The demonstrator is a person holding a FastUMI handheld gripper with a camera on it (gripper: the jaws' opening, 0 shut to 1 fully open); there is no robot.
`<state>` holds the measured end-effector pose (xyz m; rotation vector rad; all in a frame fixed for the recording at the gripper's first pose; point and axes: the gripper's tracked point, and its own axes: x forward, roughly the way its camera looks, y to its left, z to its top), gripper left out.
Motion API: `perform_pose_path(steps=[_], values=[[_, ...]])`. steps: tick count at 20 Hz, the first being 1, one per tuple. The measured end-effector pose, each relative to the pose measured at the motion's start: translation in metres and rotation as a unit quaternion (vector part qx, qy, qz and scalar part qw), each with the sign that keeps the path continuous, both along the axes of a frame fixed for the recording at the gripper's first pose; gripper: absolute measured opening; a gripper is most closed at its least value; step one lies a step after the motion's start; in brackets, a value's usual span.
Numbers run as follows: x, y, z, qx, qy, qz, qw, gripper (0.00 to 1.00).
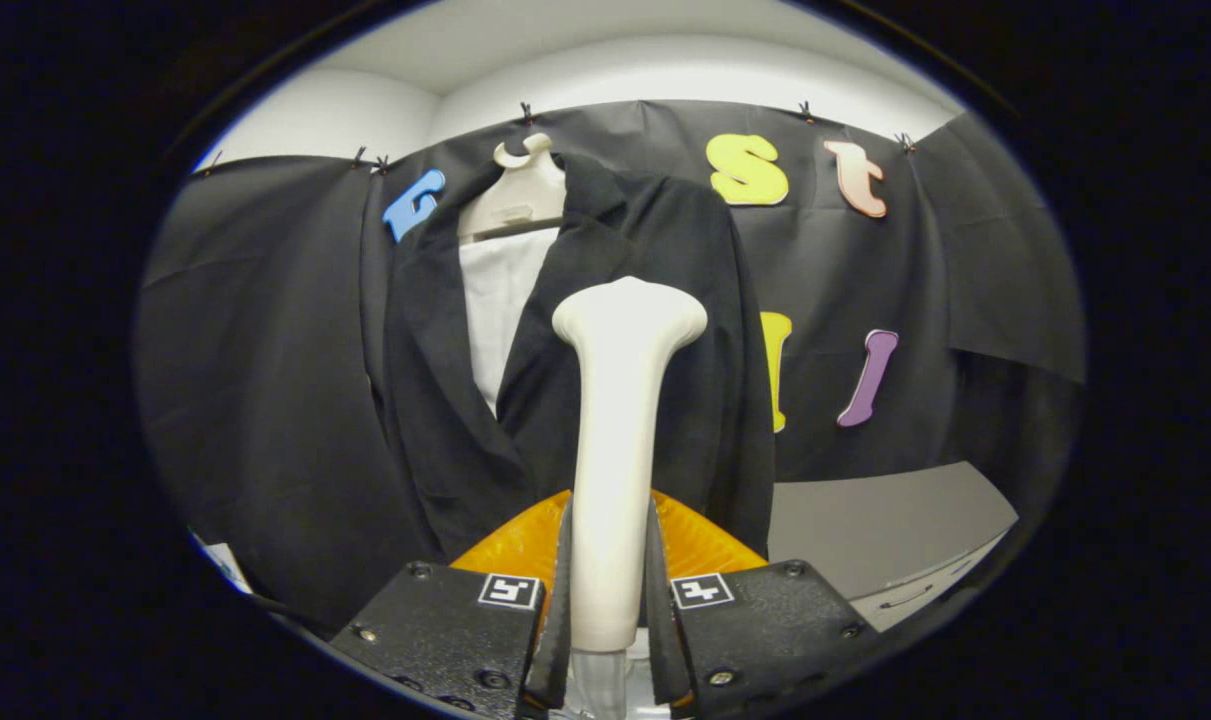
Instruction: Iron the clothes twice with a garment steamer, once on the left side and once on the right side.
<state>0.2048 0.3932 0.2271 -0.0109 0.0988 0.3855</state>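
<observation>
Steamer [615, 450] stands upright between the two fingers of the gripper [610, 610], which are closed on its handle from either side; both press on it. Its long axis runs straight up and away from the fingers, ending in a flared head that points toward the jacket [655, 330]. The jacket hangs on a pale hanger [520, 190] against the black cloth wall, just beyond the steamer head, and the head sits over the panel on the right of the opening, slightly right of the gap where a white shirt [495, 290] shows. So the garment lies dead ahead of the fingers, and the panel on the left of the opening lies off to the other side. Judging from this, the coming move turns on closing the small gap forward and running the head along that panel.

Whether the head already touches the fabric cannot be told; the steamer covers the spot where they would meet. The steamer's lower end is cut off below the fingers, and any hose is hidden. An orange ridged thing [525, 545] lies behind the fingers, mostly covered. A grey surface [885, 520] sits low to the right.
</observation>
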Motion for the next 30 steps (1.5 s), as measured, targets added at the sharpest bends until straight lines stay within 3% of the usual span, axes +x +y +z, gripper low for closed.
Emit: perform_pose_path(steps=[30], values=[[-0.015,0.010,-0.192,-0.093,0.131,0.001,0.987,0.35]])
